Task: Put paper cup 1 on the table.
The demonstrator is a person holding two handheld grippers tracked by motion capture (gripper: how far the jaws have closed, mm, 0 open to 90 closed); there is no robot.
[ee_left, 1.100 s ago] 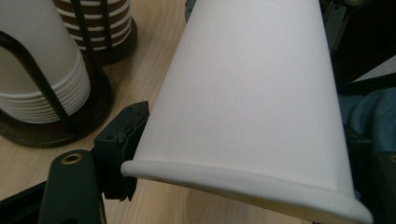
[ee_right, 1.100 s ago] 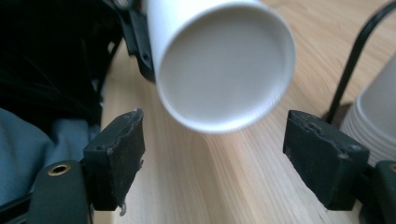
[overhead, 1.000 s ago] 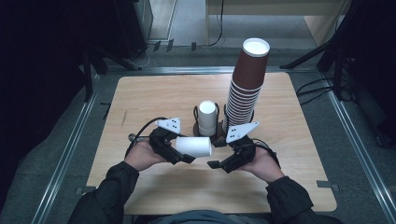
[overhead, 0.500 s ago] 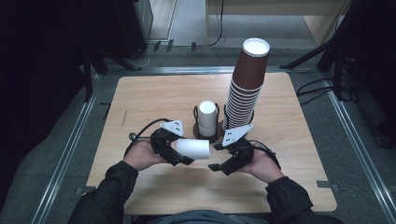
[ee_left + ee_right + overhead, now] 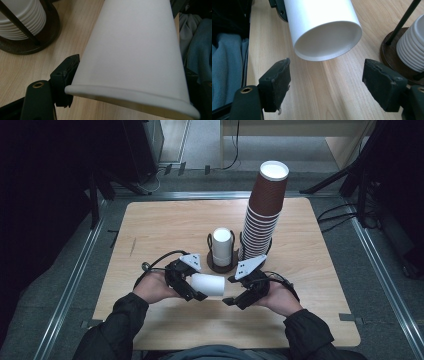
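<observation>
Jaws of the left gripper (image 5: 192, 292) are clamped on a white paper cup (image 5: 208, 284) near its rim end, holding it on its side above the wooden table (image 5: 150, 225); in the left gripper view one black pad (image 5: 67, 72) presses the cup wall just above the rolled rim. Jaws of the right gripper (image 5: 235, 292) stand wide apart with nothing between them, and the cup's closed base end faces them in the right gripper view, just beyond the two pads (image 5: 274, 82). The step in hand looks like a handover or a two-handed hold of the cup, so the right gripper should come forward level until its pads flank the cup's narrow end, then close gently; paper walls dent easily, so a light squeeze seems wise. Keeping the left grip steady until the right one has seated would likely prevent a drop. Behind the hands, the dark holder (image 5: 212, 266) with a short white cup stack (image 5: 222, 245) and the tall brown cup stack (image 5: 262, 215) stand close, so any swing should stay clear of both.
</observation>
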